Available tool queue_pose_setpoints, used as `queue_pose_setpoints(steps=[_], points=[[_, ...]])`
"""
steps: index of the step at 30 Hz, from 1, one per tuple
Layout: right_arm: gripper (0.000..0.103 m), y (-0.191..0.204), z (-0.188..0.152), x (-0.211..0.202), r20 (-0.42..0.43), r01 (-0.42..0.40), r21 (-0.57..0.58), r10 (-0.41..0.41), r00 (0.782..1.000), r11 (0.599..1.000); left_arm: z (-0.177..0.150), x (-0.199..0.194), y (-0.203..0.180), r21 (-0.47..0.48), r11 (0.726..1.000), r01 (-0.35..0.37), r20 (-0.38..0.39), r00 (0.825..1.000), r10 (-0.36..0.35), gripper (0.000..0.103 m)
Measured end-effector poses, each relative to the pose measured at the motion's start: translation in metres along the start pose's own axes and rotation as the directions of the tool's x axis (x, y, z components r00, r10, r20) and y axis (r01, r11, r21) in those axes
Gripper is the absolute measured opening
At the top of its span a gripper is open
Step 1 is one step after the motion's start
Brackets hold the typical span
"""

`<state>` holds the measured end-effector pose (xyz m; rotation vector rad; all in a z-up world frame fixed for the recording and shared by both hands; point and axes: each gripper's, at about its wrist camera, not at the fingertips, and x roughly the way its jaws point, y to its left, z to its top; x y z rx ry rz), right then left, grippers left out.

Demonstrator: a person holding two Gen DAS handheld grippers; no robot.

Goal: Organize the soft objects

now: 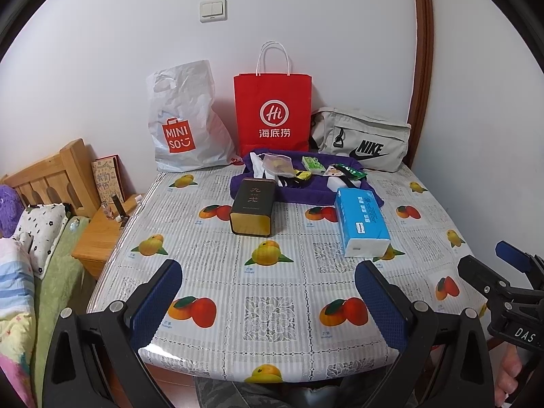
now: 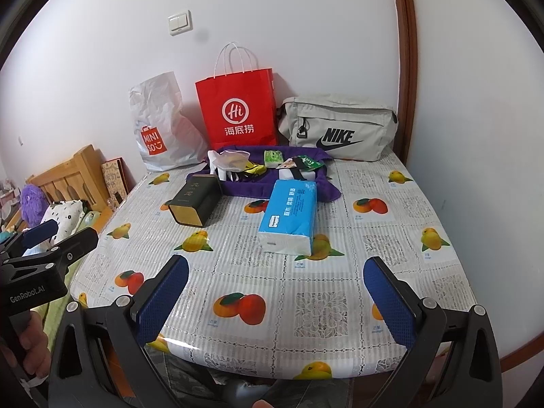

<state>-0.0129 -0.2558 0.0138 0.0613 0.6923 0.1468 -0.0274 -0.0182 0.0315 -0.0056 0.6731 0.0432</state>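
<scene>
Seen through my left wrist camera: my left gripper (image 1: 268, 292) fills the lower frame, fingers spread wide, holding nothing. At centre lies the purple cloth (image 1: 295, 193), small packets scattered on it; the blue tissue pack (image 1: 362, 221) lies right of centre, one end overlapping the cloth, and the dark tin (image 1: 253, 207) lies at the cloth's left corner. Behind them, the white plastic bag (image 1: 183, 119), red paper bag (image 1: 272, 112) and grey pouch (image 1: 360, 139) line the wall.

Seen through my right wrist camera: my right gripper (image 2: 275, 299), lower frame, is likewise wide open and empty. The soft things remain loose on the table (image 2: 340, 278), none visibly in a bag; sorting looks outstanding, though bag contents are hidden.
</scene>
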Motion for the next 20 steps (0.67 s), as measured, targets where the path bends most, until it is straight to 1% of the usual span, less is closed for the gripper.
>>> queue_pose_setpoints(steps=[20], points=[[0.102, 0.0010, -0.0013, 0.0015, -0.007, 0.000, -0.002, 0.000, 1.000, 1.000, -0.0016, -0.0022, 0.0012, -0.001, 1.000, 0.007, 0.009, 1.000, -0.007, 0.103]])
